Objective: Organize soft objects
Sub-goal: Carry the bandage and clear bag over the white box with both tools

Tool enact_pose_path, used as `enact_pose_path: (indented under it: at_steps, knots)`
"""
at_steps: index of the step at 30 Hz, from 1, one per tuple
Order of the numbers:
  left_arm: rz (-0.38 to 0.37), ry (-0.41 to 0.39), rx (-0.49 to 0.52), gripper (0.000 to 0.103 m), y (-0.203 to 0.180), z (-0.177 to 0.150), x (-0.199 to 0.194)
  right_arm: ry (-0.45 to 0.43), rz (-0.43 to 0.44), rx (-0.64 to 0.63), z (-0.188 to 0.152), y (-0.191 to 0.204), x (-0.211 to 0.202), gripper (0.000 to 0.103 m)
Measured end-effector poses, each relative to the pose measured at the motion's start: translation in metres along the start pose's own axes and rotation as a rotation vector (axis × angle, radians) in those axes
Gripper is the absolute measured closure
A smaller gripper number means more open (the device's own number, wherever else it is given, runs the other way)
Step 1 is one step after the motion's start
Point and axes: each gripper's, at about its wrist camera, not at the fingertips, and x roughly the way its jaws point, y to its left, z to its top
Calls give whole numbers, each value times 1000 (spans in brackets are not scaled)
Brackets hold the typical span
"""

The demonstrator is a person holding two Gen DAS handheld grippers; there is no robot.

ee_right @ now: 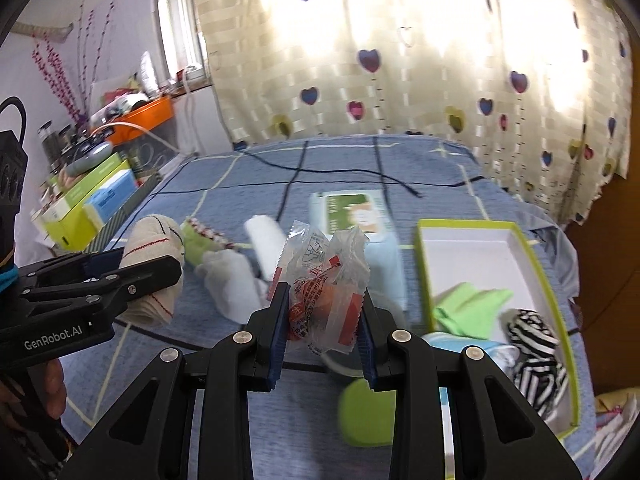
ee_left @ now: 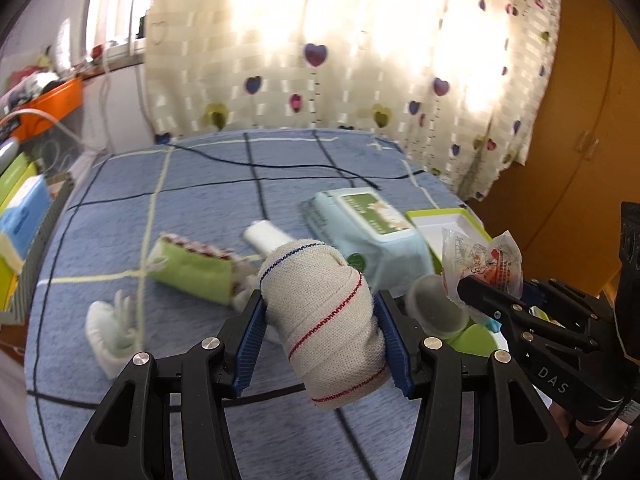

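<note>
Beige elastic bandage roll [ee_left: 324, 320] clamped in left gripper [ee_left: 320, 336]; crinkly clear snack packet [ee_right: 324, 296] pinched in right gripper [ee_right: 324, 320]. Slippery packet may slide out over blue bed [ee_left: 200, 184].

Two handheld grippers are in view: the left gripper [ee_left: 320, 316] and the right gripper [ee_right: 324, 320]. One rolled beige bandage with red and blue stitched lines [ee_left: 324, 312] is counted, and one clear crinkled wrapper with red print [ee_right: 326, 300]. On the bed with its blue checked cover [ee_left: 200, 184] lie one pack of wet wipes [ee_left: 372, 232], one white roll [ee_left: 266, 238], one green cloth pouch with a patterned edge [ee_left: 192, 268] and one bundle of white socks [ee_left: 110, 332]. One open box with a lime rim [ee_right: 536, 256] holds one green cloth [ee_right: 468, 308] and one black-and-white striped sock bundle [ee_right: 536, 356]; a pale blue item beside them is too hidden to identify.
</note>
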Motion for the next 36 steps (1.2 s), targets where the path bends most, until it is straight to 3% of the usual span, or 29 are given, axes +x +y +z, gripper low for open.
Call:
enact_pose_path:
  at_steps: [26,36]
  knots:
    - [-241,97,170,50,-111,53,83,31,-186,127,10,-117,4,71]
    - [-266,161,228,49,-148,58,124,99,-226,144,7,-160,31,71]
